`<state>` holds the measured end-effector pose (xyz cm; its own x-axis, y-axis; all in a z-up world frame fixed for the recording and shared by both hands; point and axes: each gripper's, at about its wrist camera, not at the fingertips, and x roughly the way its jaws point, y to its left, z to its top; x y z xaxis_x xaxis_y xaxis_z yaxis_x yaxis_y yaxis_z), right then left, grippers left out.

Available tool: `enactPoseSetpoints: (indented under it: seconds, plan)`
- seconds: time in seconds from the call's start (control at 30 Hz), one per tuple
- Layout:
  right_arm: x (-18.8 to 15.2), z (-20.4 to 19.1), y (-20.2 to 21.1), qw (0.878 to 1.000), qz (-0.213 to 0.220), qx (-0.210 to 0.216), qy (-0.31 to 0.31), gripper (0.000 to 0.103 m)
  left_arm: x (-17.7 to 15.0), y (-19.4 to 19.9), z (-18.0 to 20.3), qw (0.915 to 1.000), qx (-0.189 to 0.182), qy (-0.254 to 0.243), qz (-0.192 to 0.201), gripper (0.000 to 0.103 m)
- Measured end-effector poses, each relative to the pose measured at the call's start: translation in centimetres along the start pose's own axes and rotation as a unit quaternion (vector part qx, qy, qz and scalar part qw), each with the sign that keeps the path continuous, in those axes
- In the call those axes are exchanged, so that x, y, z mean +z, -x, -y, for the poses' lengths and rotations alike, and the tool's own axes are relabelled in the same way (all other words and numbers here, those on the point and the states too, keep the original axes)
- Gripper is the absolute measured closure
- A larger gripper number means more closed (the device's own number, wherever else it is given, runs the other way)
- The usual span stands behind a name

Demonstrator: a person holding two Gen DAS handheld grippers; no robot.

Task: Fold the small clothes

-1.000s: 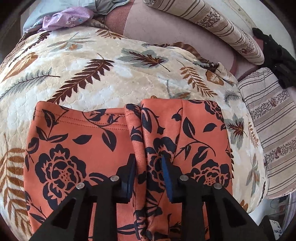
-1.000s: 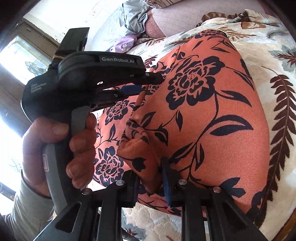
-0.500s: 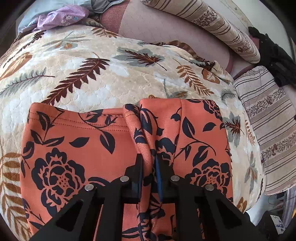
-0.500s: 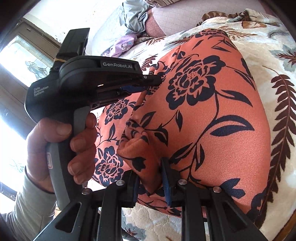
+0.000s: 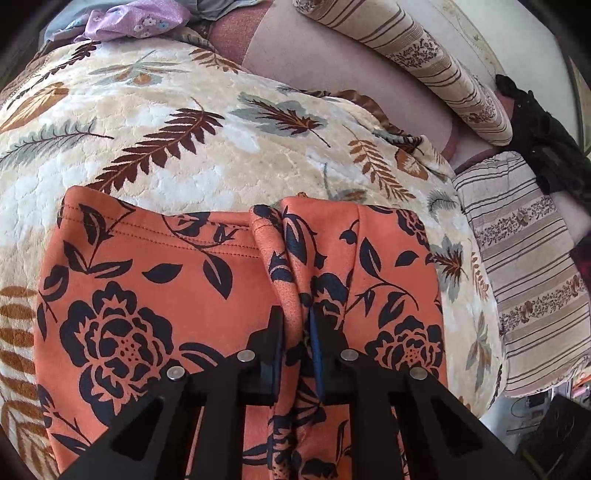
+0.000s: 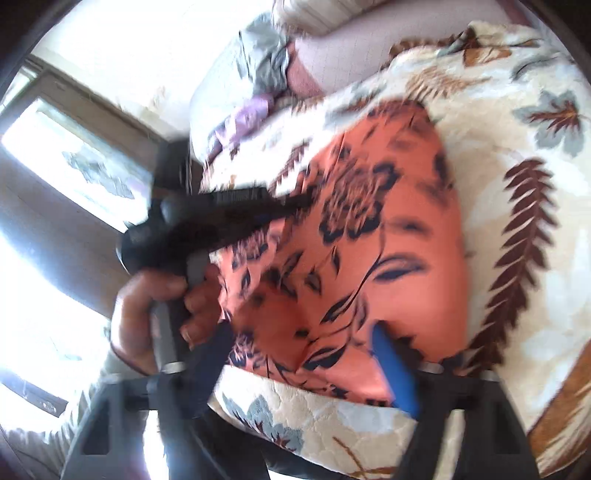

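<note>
On bedspread point(image 5: 155, 155), left gripper point(image 5: 296, 334) pinching orange garment point(image 5: 166, 295) ridge, right gripper point(image 6: 306, 354) just sprung wide

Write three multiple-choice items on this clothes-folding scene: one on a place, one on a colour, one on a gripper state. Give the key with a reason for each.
1. Where does the orange floral garment lie?
A. on the leaf-patterned blanket
B. on a wooden floor
C. in a basket

2. What colour is the crumpled cloth at the far edge of the blanket?
A. green
B. lilac
C. red

3. How does the right gripper stand?
A. shut on the striped pillow
B. shut on the garment
C. open, nothing pinched

Key: 1 A, the blanket's leaves show on every side of the garment. 2 B, it is pale purple with small flowers. 3 C, its jaws have just been opening and stand wide apart, with the garment's edge lying loose between them, while the left gripper pinches a ridge of the cloth.
</note>
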<state>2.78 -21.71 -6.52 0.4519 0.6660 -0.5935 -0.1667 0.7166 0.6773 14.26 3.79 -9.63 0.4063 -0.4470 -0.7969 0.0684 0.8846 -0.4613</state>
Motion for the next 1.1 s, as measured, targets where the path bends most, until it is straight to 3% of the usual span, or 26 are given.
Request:
enactPoseSetpoints:
  seconds: [0.07, 0.17, 0.33, 0.4, 0.43, 0.47, 0.57, 0.67, 0.7, 0.73, 0.77, 0.83, 0.97, 1.1]
  plan:
    - [1.7, 2.0, 1.3, 0.999, 0.029, 0.023, -0.040, 0.019, -0.7, 0.8, 0.0, 0.9998, -0.018, -0.002, -0.001, 0.077]
    - [4.9, 5.9, -0.2, 0.996, 0.033, 0.013, -0.087, 0.018, -1.8, 1.3, 0.1, 0.9996, -0.029, -0.007, -0.004, 0.067]
    - [7.9, 9.7, -4.1, 0.988, 0.004, 0.023, -0.151, 0.017, -2.3, 0.3, -0.1, 0.9995, -0.023, -0.004, -0.020, 0.067]
    - [7.4, 9.0, -4.1, 0.989, 0.007, 0.039, -0.144, 0.017, -1.9, -0.6, -0.5, 0.9987, -0.031, 0.009, -0.039, 0.067]
    - [6.9, 8.5, -4.0, 0.990, 0.006, 0.042, -0.137, 0.017, -1.8, -0.8, -0.6, 0.9986, -0.030, 0.011, -0.043, 0.072]
    - [6.3, 8.2, -4.0, 0.991, 0.004, 0.039, -0.130, 0.017, -1.7, -0.9, -0.4, 0.9986, -0.030, 0.007, -0.043, 0.084]
    - [4.9, 7.7, -4.0, 0.994, -0.007, 0.019, -0.111, 0.017, -1.8, -0.7, 0.1, 0.9989, -0.024, -0.008, -0.039, 0.087]
    - [5.5, 6.5, -3.5, 0.996, -0.008, -0.005, -0.083, 0.017, -2.2, 0.5, 0.3, 0.9997, -0.020, -0.006, -0.013, 0.086]
    - [6.2, 5.8, -3.3, 0.997, -0.004, -0.008, -0.071, 0.017, -2.4, 0.9, 0.1, 0.9998, -0.021, 0.002, -0.002, 0.084]
    - [6.8, 5.0, -3.0, 0.998, 0.000, -0.011, -0.058, 0.017, -2.7, 1.1, -0.2, 0.9996, -0.021, 0.016, 0.006, 0.073]
    - [7.5, 4.2, -2.9, 0.999, 0.001, -0.014, -0.044, 0.017, -3.1, 1.3, -0.6, 0.9994, -0.019, 0.030, 0.006, 0.050]
    - [8.5, 2.8, -2.8, 0.999, 0.002, -0.019, -0.027, 0.017, -4.0, 1.5, -1.4, 0.9980, -0.031, 0.054, 0.006, 0.032]
    - [7.9, 2.4, -2.5, 0.998, 0.008, -0.012, -0.055, 0.017, -4.7, 0.9, -1.4, 0.9979, -0.050, 0.039, -0.006, 0.032]
    - [2.8, 1.4, -0.7, 0.993, 0.009, 0.065, -0.097, 0.017, -2.5, 0.6, -1.8, 0.9955, -0.081, 0.047, -0.014, 0.032]
